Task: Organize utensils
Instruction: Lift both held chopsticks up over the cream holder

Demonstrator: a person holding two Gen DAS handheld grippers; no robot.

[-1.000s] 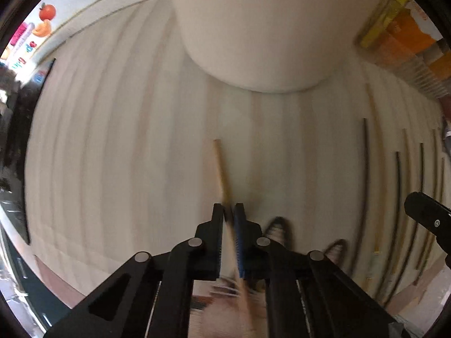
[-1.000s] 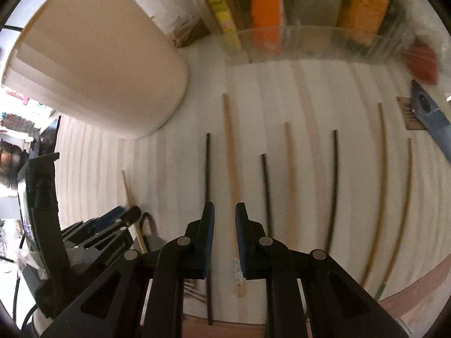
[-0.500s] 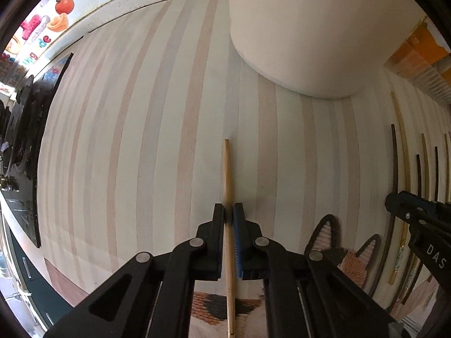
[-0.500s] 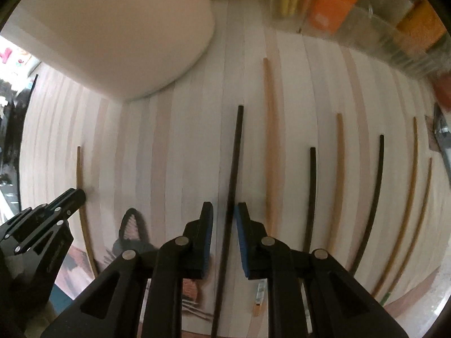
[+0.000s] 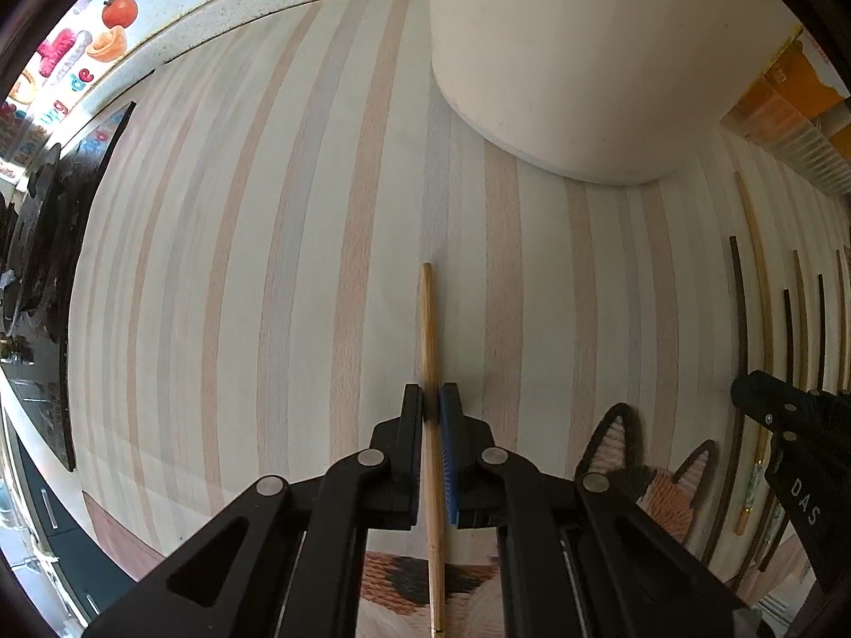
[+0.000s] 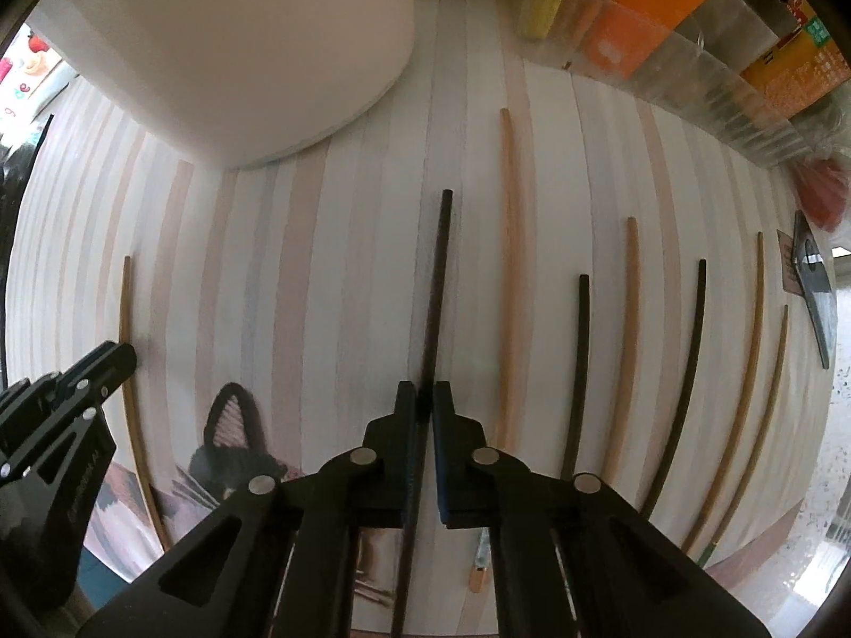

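A: Where does each chopstick lie from its gripper?

B: Each runs straight ahead between the jaws. The left gripper (image 5: 432, 403) pinches the pale wooden chopstick (image 5: 427, 329), its long axis along the fingers, tip pointing toward the white container (image 5: 585, 53). The right gripper (image 6: 424, 399) has its jaws pressed onto the black chopstick (image 6: 437, 287), which lines up the same way.

A: Are both lifted?

B: I cannot tell. Both grippers look straight down at the striped counter (image 5: 266, 266), and each stick seems to lie on it or just above it.

A: Which hand is nearer the container?

B: In both views the container fills the top of the frame, up and to the right for the left gripper, up and to the left for the right one. So it stands between them, beyond the tips. I would not call either nearer.

A: And the rest?

B: To the right of the black chopstick, 6 more sticks (image 6: 631, 340) lie roughly parallel on the counter, pale and black mixed, all apart from one another. A cat-patterned mat (image 6: 234, 425) sits between the 2 grippers at the near edge.

A: How do the 2 held ones look?

B: The pale one is round, light bamboo, tapering slightly. The black one is slim, dark, matte and squarish at its far end. They do not match, so pairing is probably still to do.
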